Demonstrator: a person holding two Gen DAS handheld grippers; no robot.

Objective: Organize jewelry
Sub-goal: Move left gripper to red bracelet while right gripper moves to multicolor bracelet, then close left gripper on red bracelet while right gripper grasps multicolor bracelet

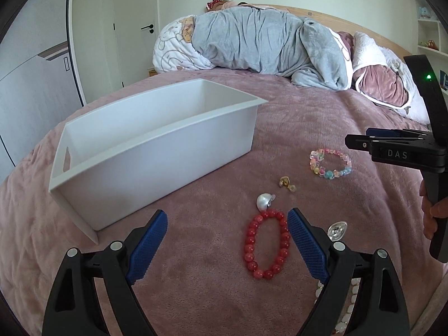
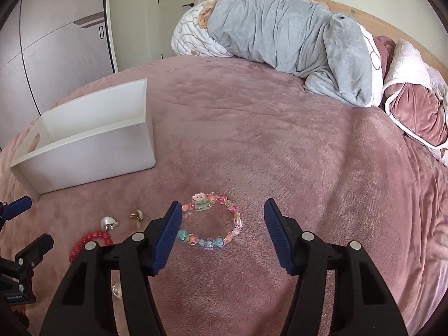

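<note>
Left wrist view: the left gripper [image 1: 226, 221] hangs low over the pink bedspread [image 1: 308, 117] with its blue-padded fingers spread wide and nothing between the pads. A red bead bracelet [image 1: 266, 243] lies flat on the bedspread between the two fingertips, closer to the right-hand finger. A silver shell-shaped piece [image 1: 264, 201] touches the bracelet's far end; a small gold piece [image 1: 285, 183] lies just beyond it. A clear faceted piece [image 1: 337, 229] sits beside the right-hand finger, and a string of white beads [image 1: 348, 305] shows partly behind that finger. A white open-topped box [image 1: 156, 151] stands on the bedspread to the left of the jewelry, toward the bed's left edge; no item shows inside it.

Right wrist view: the right gripper [image 2: 222, 212] is likewise wide open and holds nothing. A pastel bead bracelet [image 2: 211, 221] lies on the bedspread between its fingertips, nearer the left-hand finger. The box [image 2: 84, 137] stands well to the left. A rolled grey blanket [image 2: 280, 30] and pillows [image 2: 414, 106] lie along the head of the bed.
</note>
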